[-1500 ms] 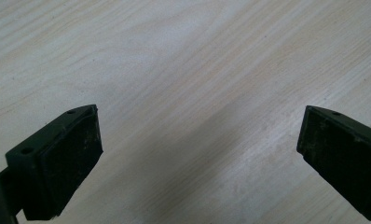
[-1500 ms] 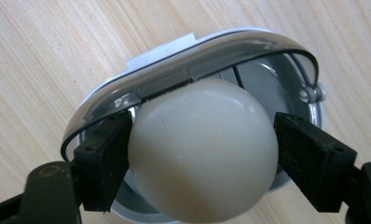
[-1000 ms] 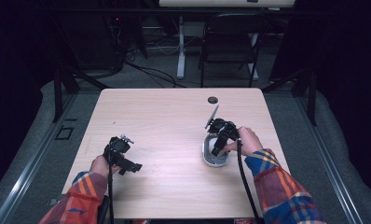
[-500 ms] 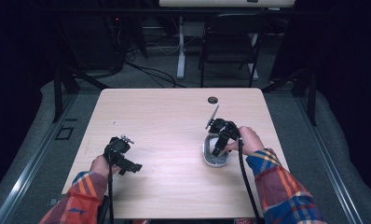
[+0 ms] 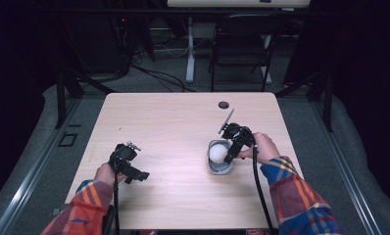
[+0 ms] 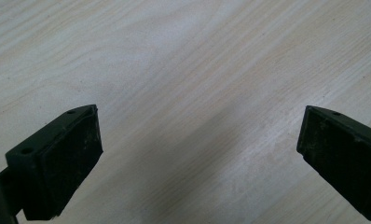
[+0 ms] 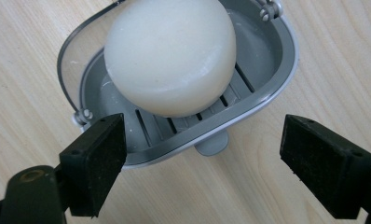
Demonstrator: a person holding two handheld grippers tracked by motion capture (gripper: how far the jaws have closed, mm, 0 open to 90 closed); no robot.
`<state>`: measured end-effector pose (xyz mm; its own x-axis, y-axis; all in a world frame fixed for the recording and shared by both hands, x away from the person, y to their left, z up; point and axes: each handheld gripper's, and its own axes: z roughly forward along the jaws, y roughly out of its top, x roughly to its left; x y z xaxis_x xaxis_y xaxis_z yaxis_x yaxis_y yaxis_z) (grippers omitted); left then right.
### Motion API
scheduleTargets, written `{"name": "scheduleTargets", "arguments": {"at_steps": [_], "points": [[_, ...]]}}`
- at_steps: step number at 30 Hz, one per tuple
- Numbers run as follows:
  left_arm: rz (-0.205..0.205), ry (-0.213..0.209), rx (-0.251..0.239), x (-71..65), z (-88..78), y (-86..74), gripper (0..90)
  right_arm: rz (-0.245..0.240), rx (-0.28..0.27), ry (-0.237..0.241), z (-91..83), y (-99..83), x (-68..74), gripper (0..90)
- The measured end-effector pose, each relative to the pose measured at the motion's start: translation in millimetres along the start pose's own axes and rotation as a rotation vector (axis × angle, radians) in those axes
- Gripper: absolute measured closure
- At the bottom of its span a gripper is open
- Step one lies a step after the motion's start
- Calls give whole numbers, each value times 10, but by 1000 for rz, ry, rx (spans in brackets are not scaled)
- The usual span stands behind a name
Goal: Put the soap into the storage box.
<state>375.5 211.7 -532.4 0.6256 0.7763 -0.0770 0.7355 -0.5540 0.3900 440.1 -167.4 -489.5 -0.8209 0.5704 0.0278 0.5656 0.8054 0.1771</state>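
Right gripper view: right gripper (image 7: 200, 161) jaws spread, just opening, nothing between; soap (image 7: 170, 54) in grey dish (image 7: 277, 70) just beyond; left gripper (image 6: 200, 154) jaws spread over bare table (image 6: 183, 60).

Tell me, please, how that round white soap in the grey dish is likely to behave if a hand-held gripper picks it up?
The soap looks smooth and domed, so flat pads would probably slip on it. It seems rigid, yet hard pinching might dent it. Resting on the ribbed dish, it could roll if nudged.

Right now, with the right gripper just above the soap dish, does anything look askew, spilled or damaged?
Nothing stands out. The round white bar of soap sits whole in the grey oval plastic soap dish, which rests flat on the pale wooden table. The right gripper has just been opening, with nothing between its jaws. No spill shows.
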Motion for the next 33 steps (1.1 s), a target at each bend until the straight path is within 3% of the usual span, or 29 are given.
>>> {"name": "scheduleTargets", "arguments": {"at_steps": [7, 12, 18, 28, 33], "points": [[4, 7, -6, -7, -12, -2, 0, 30, -69, -10, -166, -151, 5, 79], [6, 10, -7, -10, -14, -1, 0, 27, -81, -22, -263, -254, 17, 40], [7, 15, -11, -9, -11, 1, 0, 73, -114, -52, -399, -559, 14, 8], [8, 20, -17, -21, -6, 6, 0, 147, -110, -87, -440, -1049, -61, 0], [10, 19, -12, -24, -4, 4, 0, 169, -91, -100, -414, -1210, -90, 0]]}}
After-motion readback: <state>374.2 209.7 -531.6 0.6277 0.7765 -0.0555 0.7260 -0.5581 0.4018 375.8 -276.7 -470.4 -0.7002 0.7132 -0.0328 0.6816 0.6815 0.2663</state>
